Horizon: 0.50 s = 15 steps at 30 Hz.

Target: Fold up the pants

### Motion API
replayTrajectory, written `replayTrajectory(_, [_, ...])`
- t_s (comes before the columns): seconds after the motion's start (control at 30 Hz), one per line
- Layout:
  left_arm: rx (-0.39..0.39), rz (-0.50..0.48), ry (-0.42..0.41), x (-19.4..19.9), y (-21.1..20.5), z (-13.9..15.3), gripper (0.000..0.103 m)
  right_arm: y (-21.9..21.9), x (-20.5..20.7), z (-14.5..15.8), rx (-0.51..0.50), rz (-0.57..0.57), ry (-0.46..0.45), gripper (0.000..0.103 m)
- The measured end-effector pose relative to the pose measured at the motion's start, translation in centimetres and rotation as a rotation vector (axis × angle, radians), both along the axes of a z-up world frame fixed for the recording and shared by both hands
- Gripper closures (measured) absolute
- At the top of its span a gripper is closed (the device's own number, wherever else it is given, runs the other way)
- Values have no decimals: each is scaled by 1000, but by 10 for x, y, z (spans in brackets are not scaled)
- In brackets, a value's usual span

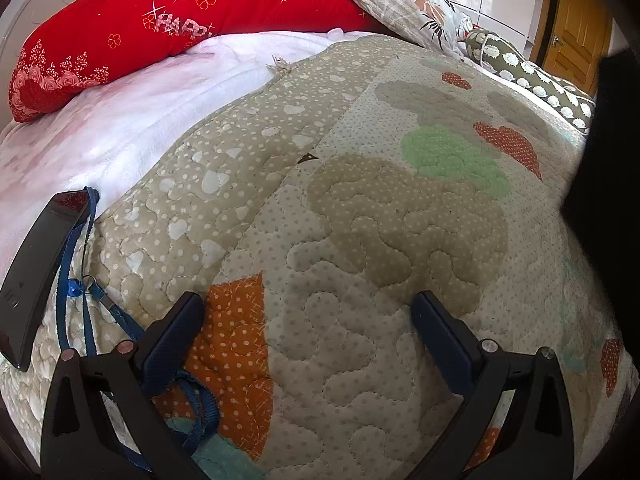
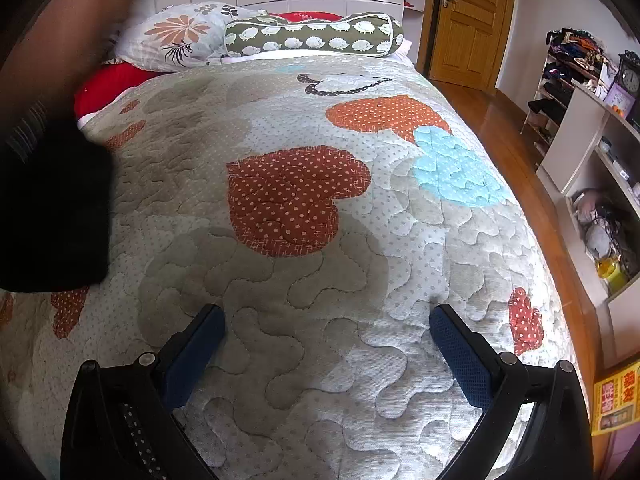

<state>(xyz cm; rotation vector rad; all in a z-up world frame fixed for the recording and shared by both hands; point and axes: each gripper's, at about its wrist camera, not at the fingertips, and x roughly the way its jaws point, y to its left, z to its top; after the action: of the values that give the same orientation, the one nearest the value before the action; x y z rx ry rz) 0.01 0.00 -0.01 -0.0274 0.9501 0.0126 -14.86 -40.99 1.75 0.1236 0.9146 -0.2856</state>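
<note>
Both tools hover low over the bed's quilt (image 2: 320, 288), a quilted cover patched with dotted hearts. The left tool (image 1: 308, 312) has its fingers spread wide with nothing between them, above an orange patch at the near left part of the quilt. The right tool (image 2: 326, 326) is spread wide too and holds nothing, over the pale quilting with a big red heart (image 2: 296, 200) just beyond it.

A dark, blurred mass of black cloth (image 2: 52, 204) fills the left edge of the right view and shows again at the right edge of the left view (image 1: 600, 168); it may be the pants, but I cannot tell for sure.

A black phone (image 1: 38, 276) lies at the near left of the bed, with a blue strap (image 1: 86, 292) beside it. At the far end sit a red pillow (image 1: 180, 16), a flowered pillow (image 2: 180, 36) and a green bolster (image 2: 312, 36). On the right stand a wooden door (image 2: 472, 20) and shelves (image 2: 600, 152).
</note>
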Motion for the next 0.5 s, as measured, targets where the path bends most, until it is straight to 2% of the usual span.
replayTrajectory(0.5, [0,0,0,0,0,0,0,0,2,0,1,0,0,1])
